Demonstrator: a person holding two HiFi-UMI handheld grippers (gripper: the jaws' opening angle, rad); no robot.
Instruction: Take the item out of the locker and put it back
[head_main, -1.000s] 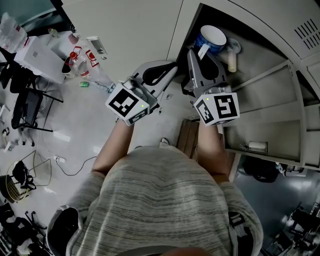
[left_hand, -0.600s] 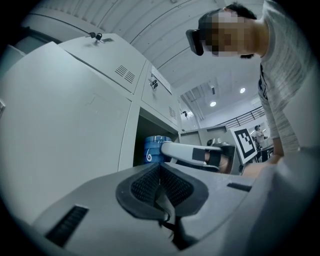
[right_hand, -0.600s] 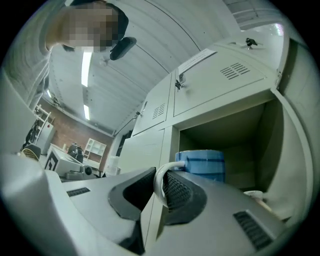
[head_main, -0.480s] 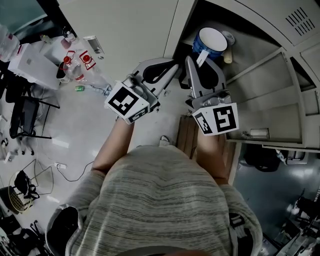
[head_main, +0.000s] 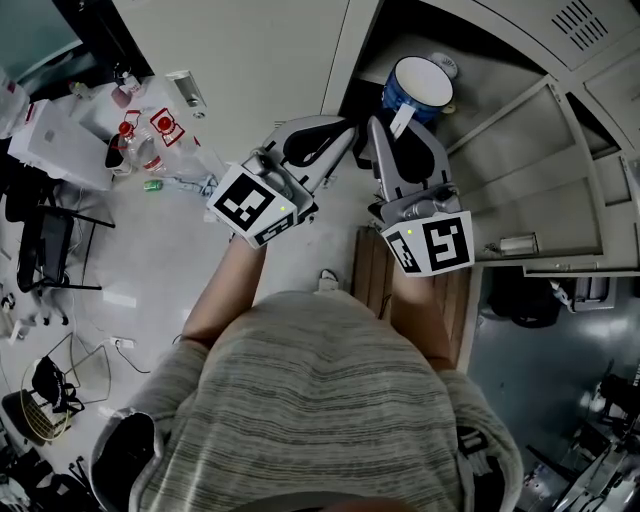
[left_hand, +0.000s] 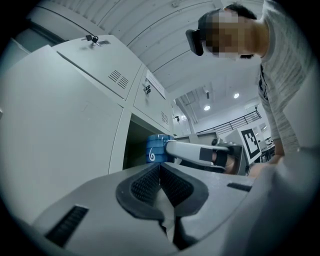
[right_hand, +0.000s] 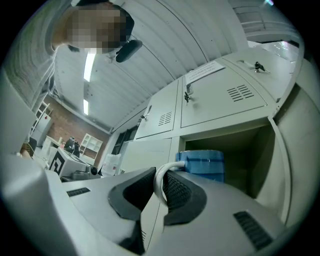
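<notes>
Right gripper (right_hand: 161, 182) pinches the white handle (right_hand: 159, 176) of a blue mug (head_main: 418, 85), at the open locker's (head_main: 520, 130) mouth | Left gripper (left_hand: 160, 172) pressed together, empty, just beside.

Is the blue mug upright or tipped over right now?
Upright. The head view looks down into the blue mug; the right hand-held gripper grips its handle, and its walls stand vertical.
</notes>
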